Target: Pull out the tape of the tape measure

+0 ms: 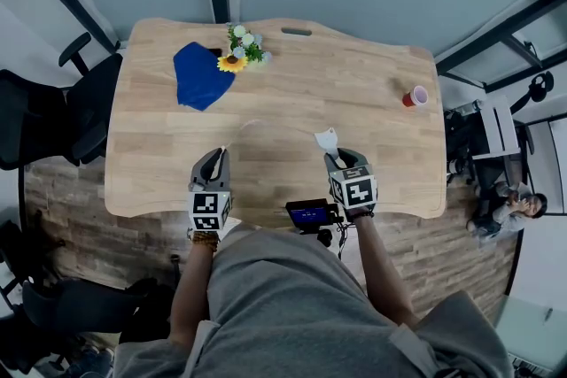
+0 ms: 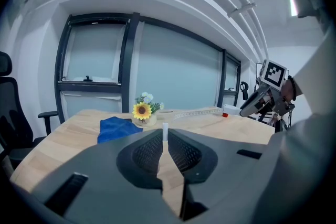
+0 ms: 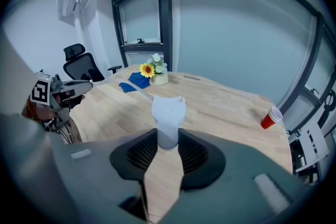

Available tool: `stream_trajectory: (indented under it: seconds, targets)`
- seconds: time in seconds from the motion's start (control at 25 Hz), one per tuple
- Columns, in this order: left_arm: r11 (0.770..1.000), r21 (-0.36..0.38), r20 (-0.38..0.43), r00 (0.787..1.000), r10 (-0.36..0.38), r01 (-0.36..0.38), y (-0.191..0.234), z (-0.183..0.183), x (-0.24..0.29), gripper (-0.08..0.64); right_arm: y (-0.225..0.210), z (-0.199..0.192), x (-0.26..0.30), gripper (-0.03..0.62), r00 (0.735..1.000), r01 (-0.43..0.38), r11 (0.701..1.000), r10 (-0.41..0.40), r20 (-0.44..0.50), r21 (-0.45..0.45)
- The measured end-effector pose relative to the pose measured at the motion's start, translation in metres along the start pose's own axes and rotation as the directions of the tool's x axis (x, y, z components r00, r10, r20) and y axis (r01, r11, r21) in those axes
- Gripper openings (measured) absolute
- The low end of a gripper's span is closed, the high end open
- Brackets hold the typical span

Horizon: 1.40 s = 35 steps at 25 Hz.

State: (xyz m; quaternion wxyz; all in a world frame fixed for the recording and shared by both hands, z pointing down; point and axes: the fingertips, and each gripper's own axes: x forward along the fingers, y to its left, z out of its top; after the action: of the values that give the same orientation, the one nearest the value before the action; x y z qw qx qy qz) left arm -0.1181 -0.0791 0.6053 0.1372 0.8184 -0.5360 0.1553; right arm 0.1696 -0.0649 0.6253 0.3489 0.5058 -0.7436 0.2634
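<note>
The white tape measure [image 3: 168, 113] is clamped in the jaws of the right gripper [image 1: 337, 157]. Its tape end [image 2: 165, 131] is pinched by the left gripper [image 1: 218, 153], and the tape [image 2: 197, 112] is stretched between them.

No words or numbers I can read, only black-and-white square markers [image 1: 206, 208] on my left gripper [image 1: 219, 155] and right gripper [image 1: 335, 157], tape [image 2: 198, 112] marks too small, small screen [image 1: 307, 213] illegible

- Cloth [image 1: 200, 75] on table [image 1: 292, 102], far left; flowers [image 1: 241, 49] just right of it.
- Cup [image 1: 415, 96] far right.
- Tape measure [image 1: 327, 140] in right gripper [image 1: 333, 154], near front edge; tape [image 1: 257, 123] runs left to left gripper [image 1: 221, 151].
- Chair [image 1: 80, 106] left of table.
</note>
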Motion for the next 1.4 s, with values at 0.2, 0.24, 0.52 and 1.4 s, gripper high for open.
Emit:
stream_trajectory:
  seconds: [0.2,0.24,0.52,1.4]
  targets:
    - [1.000,-0.002,-0.024,1.000,-0.009,0.009,-0.003,-0.009,0.003,0.035,-0.002,-0.008,0.005,0.130,1.000,-0.001,1.000,0.001,-0.012,-0.002]
    - [1.000,-0.002,-0.034,0.999,-0.013,0.013,-0.004,-0.012,0.004,0.035,-0.002,-0.010,0.006,0.130,1.000,-0.001,1.000,0.001,-0.016,-0.002]
    - [0.999,0.000,-0.092,0.995,-0.035,0.035,-0.009,-0.032,0.012,0.035,-0.001,-0.024,0.020,0.130,0.999,-0.018,1.000,0.017,-0.029,-0.019]
    - [0.994,-0.032,-0.311,0.944,-0.105,0.100,-0.024,-0.114,0.029,0.037,-0.002,-0.069,0.073,0.130,0.986,-0.065,0.997,0.060,-0.154,-0.029]
